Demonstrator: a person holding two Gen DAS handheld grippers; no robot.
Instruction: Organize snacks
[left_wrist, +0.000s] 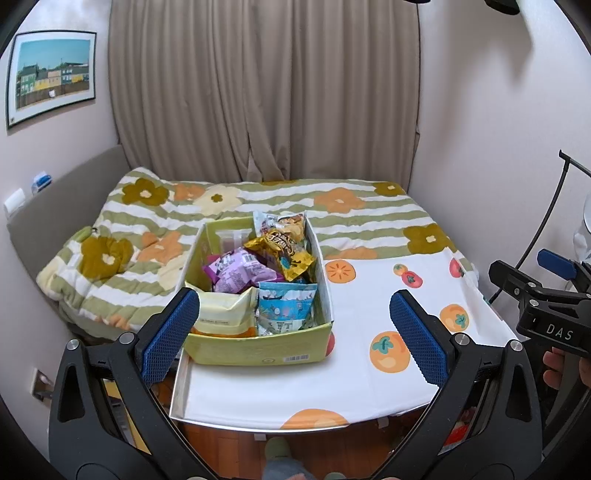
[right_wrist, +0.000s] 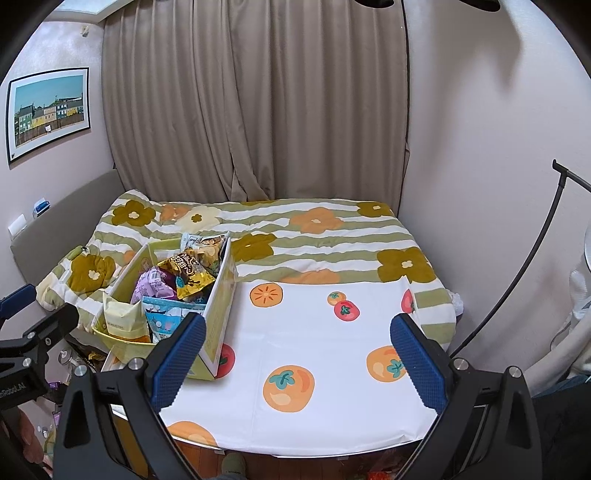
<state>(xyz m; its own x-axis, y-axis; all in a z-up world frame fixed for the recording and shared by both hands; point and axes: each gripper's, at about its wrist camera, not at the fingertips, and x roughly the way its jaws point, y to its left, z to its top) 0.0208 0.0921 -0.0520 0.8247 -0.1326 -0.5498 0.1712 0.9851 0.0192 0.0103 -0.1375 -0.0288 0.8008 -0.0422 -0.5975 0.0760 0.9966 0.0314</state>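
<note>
A small bedroom with beige curtains (left_wrist: 266, 92) and a framed print (left_wrist: 51, 77) on the left wall holds a bed under a striped flower quilt (left_wrist: 351, 218). In front of it stands a table covered by a white cloth printed with persimmons (right_wrist: 325, 354). The snack box (left_wrist: 258, 347), a yellow-green carton, sits at the table's left edge, its far end toward the quilt. It is stuffed: a purple packet (left_wrist: 240, 273), a gold bag (left_wrist: 284, 254), a blue-and-white packet (left_wrist: 284, 306) and a pale yellow pouch (left_wrist: 221, 310) stand or lean in it, some rising above the rim.

The left gripper (left_wrist: 295, 325) hangs over the near end of the box, jaws spread wide and holding nothing. The right gripper (right_wrist: 299, 354) hovers above the bare cloth to the right of the box, equally wide and empty.

The risks lie mostly in the crowding. Crinkly foil packets overlap, so a pinch on one could drag a neighbour out or let the slick film slip free. The box sits close to the left edge; a sideways push from the left gripper might slide it on the smooth cloth and tip it off. The cloth itself could bunch or shift if a finger catches it. The gold bag, perched highest, looks likeliest to tumble.
</note>
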